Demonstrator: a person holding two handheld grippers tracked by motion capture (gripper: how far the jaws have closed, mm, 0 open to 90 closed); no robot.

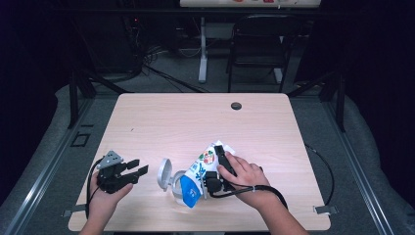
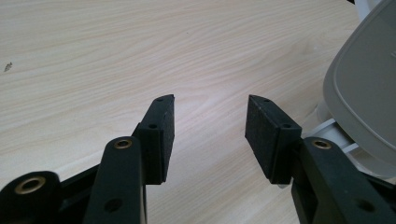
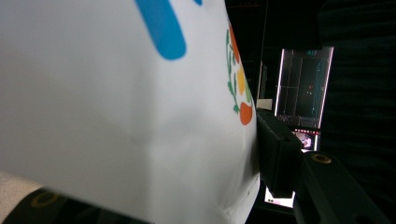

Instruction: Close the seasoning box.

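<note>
A white soft pack (image 1: 198, 171) with blue and fruit print lies tilted near the table's front middle. Its grey round flip lid (image 1: 165, 174) stands open at its left end. My right gripper (image 1: 218, 157) is closed across the pack, with a hand on top of it. In the right gripper view the pack's white side (image 3: 121, 107) lies between the jaws, and the right pad (image 3: 275, 147) presses on its edge; the other pad is hidden. My left gripper (image 1: 138, 167) rests open just left of the lid, nothing between its pads (image 2: 210, 126). The grey lid (image 2: 364, 93) sits close at the right.
The light wooden table (image 1: 195, 122) has a dark cable hole (image 1: 236, 105) at the back. A black cable (image 1: 325, 171) hangs off the right edge. A chair (image 1: 259, 44) and a desk leg stand beyond the far edge.
</note>
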